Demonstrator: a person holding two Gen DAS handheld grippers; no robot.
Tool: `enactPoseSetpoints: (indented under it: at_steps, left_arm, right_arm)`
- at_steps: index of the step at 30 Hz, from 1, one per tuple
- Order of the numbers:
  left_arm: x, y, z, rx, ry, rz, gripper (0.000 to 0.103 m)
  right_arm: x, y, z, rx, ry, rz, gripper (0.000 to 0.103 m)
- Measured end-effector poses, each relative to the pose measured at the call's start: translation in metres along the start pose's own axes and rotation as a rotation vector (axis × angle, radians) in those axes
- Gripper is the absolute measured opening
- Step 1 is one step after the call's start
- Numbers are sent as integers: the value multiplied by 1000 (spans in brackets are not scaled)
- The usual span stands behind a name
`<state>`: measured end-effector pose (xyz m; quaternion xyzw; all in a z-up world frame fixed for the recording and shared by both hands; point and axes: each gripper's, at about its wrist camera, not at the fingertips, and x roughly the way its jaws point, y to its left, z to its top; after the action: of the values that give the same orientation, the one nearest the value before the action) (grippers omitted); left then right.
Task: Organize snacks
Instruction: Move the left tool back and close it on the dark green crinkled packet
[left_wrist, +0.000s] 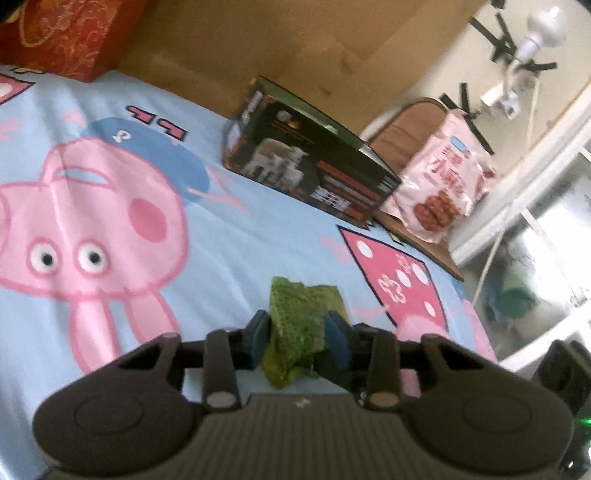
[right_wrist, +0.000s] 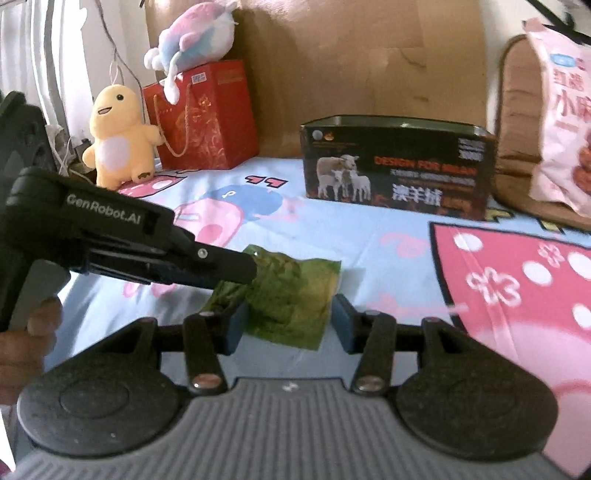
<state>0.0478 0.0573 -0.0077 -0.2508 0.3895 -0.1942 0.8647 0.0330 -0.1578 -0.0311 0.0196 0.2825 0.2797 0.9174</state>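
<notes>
Blue bed sheet with big pink cartoon pigs (right_wrist: 332, 236) covers the bed and fills most of both views; behind it stands a wide brown cardboard sheet (right_wrist: 351, 66) against the wall; in front of that sits a dark open-top box with white sheep printed on its side (right_wrist: 399, 170); just beside the box, on its right, leans a pink snack bag with red round treats on it (left_wrist: 439, 184); far back on the left stands a red paper gift bag with gold patterns (right_wrist: 205, 118) with a soft pink, white and blue plush toy (right_wrist: 195, 37) on top; a yellow plush dinosaur (right_wrist: 120, 136) stands next to it, touching the bag's rope handle; near the middle of the sheet lies a small green crinkly snack packet (right_wrist: 291, 302); the left gripper (left_wrist: 299, 338) is clenched on one end of that packet and it scrunches between the blue pads; the right gripper (right_wrist: 290, 325) is spread wide around the packet's other side, not squeezing it; a hand (right_wrist: 26, 332) holds the left gripper's handle.
</notes>
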Motion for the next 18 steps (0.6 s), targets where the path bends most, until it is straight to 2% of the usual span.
enactPoseSetpoints:
  at_steps: [2,7,18]
  left_arm:
    - [-1,0,-2,-4,-6,-21,43]
    - [-2,6,-6,-31,-24,-49,43]
    - [0,-5,-6,-6,-27,-29,50]
  right_arm:
    - [-3,0,-3,10,-4,-2,53]
    - [-3,2,-5,2,-8,-14,54]
    - [-5,0,-6,20,-15,1,54]
